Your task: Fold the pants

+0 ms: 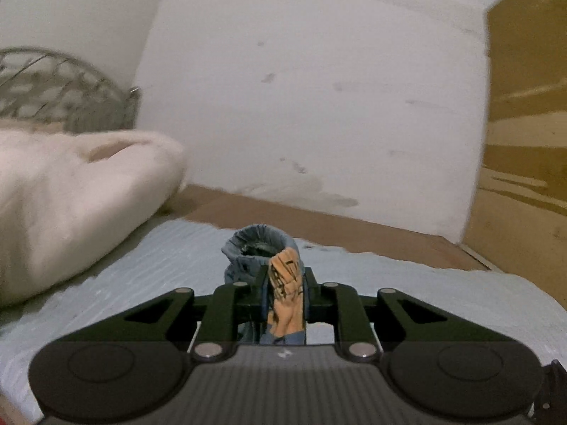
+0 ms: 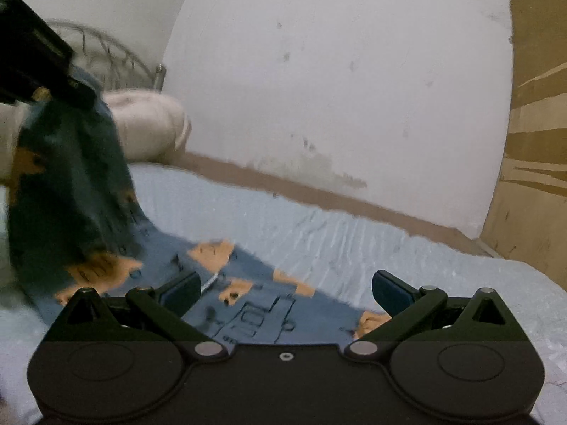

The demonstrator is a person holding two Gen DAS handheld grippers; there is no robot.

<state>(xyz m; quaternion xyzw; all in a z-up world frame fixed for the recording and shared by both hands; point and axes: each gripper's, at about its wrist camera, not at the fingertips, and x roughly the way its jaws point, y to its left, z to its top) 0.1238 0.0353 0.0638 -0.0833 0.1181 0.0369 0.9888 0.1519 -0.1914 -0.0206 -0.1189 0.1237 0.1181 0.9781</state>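
The pants (image 2: pixel 248 304) are blue with orange patches and dark line drawings, lying on a light blue bed sheet (image 2: pixel 319 233). My left gripper (image 1: pixel 283 283) is shut on a bunched part of the pants (image 1: pixel 283 276), held above the bed. In the right wrist view the left gripper (image 2: pixel 46 71) shows at the upper left with the pants hanging down from it. My right gripper (image 2: pixel 286 288) is open and empty, low over the part of the pants that lies flat on the sheet.
A white pillow (image 1: pixel 71 194) lies at the left by a metal headboard (image 1: pixel 63 88). A white wall (image 1: pixel 319 106) and a brown ledge (image 1: pixel 319 223) run behind the bed. A wooden cabinet (image 1: pixel 524 141) stands at the right.
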